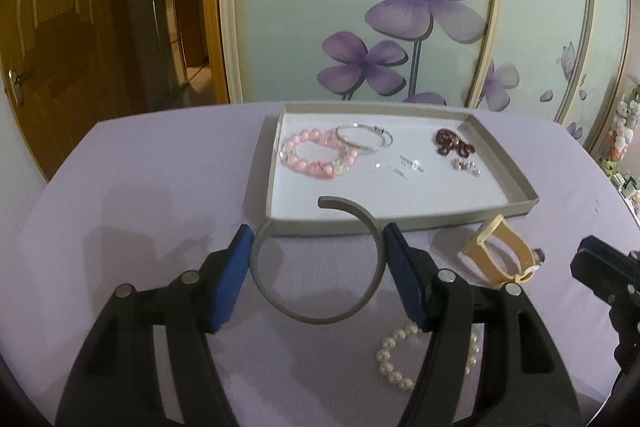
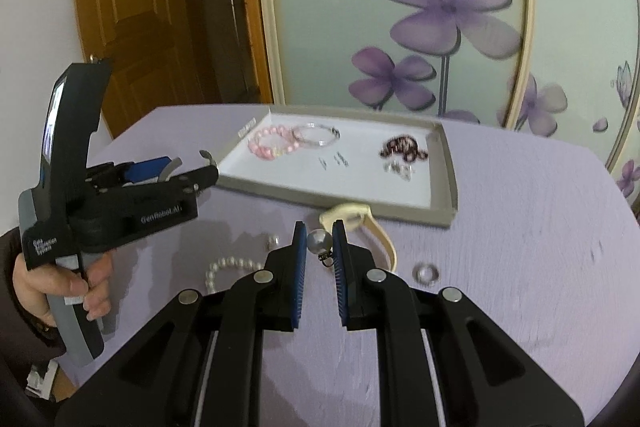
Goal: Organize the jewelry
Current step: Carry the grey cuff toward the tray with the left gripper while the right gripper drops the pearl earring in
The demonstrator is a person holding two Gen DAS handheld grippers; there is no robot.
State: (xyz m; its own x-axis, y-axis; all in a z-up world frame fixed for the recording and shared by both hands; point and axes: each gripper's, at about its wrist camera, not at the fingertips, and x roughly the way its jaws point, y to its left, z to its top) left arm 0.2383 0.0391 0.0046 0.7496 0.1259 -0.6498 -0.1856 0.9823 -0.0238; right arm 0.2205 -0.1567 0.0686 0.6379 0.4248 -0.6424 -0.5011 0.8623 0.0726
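My left gripper (image 1: pixel 318 243) is shut on a grey open headband (image 1: pixel 316 317), held just above the lilac table in front of the grey tray (image 1: pixel 400 221). The left gripper also shows in the right wrist view (image 2: pixel 192 167). My right gripper (image 2: pixel 319 241) is shut on a grey pearl earring (image 2: pixel 319 241) with a small dark clasp, above the table. The tray (image 2: pixel 442 187) holds a pink bead bracelet (image 1: pixel 312 151), a silver bangle (image 1: pixel 364 137), a dark red brooch (image 1: pixel 454 143) and small earrings (image 1: pixel 466 166).
On the table lie a white pearl bracelet (image 1: pixel 394 355), a beige watch (image 1: pixel 500 251) and a silver ring (image 2: pixel 427 273). A small silver piece (image 2: pixel 273 240) lies near the pearls. A floral wardrobe door stands behind the table; a wooden door is at the left.
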